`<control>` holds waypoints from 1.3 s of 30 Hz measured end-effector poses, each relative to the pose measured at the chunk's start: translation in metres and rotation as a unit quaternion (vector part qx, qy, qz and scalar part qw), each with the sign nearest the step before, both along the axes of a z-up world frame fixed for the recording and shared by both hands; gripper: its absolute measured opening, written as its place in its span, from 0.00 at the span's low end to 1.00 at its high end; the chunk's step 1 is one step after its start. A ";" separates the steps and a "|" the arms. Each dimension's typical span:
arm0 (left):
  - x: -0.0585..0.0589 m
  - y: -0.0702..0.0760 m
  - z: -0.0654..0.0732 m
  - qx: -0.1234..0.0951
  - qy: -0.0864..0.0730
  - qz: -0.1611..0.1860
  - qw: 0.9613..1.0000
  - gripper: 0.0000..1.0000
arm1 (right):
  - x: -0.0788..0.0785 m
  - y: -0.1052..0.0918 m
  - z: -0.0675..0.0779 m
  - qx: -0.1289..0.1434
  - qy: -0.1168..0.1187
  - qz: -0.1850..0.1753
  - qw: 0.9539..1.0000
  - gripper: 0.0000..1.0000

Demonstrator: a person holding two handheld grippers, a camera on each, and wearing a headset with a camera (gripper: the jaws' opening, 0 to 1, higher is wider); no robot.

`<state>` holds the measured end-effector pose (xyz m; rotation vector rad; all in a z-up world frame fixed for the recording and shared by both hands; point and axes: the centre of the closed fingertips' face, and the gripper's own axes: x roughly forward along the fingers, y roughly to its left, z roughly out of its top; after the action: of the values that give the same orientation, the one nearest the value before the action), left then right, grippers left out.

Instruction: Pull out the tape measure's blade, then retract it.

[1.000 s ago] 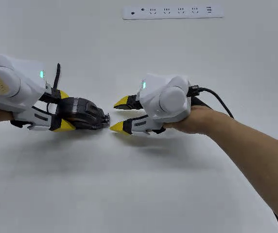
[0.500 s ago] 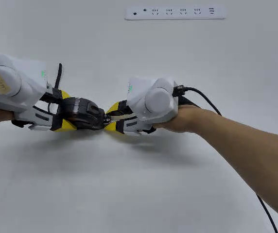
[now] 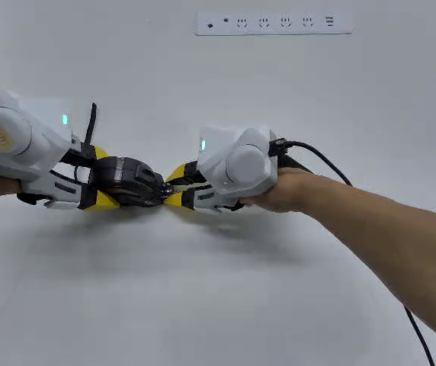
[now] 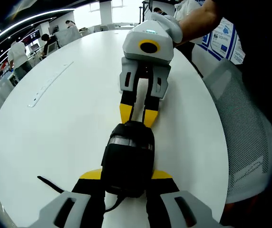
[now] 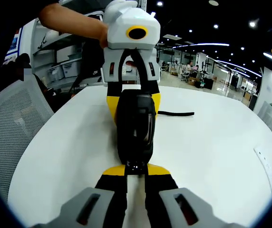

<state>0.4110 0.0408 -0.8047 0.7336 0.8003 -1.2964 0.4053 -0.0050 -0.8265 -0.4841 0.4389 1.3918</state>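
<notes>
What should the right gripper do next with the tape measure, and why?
Probably pull the right gripper straight back, away from the tape measure. Its jaws look closed on the blade tip, the left gripper clamps the tape measure firmly, and no blade is pulled out yet.

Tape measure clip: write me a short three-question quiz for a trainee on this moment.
1. True or false: the tape measure has its blade drawn far out.
2. Which one clamps its case? A) left hand-held gripper B) right hand-held gripper C) neither
3. Fill in: at the table's far edge lies a white ____.
Key: 1 false; 2 A; 3 power strip.
</notes>
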 end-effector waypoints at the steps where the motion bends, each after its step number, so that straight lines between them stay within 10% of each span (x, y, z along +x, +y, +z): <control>1: 0.000 0.000 0.000 0.000 0.000 0.002 1.000 0.30 | 0.000 0.000 0.000 -0.001 -0.001 -0.001 1.000 0.12; 39: -0.001 0.000 0.002 -0.005 0.004 0.002 1.000 0.30 | -0.002 -0.023 0.003 -0.018 0.000 0.009 1.000 0.11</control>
<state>0.4101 0.0404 -0.8028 0.7183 0.8002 -1.2987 0.4030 -0.0284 -0.8231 -0.5180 0.4607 1.4038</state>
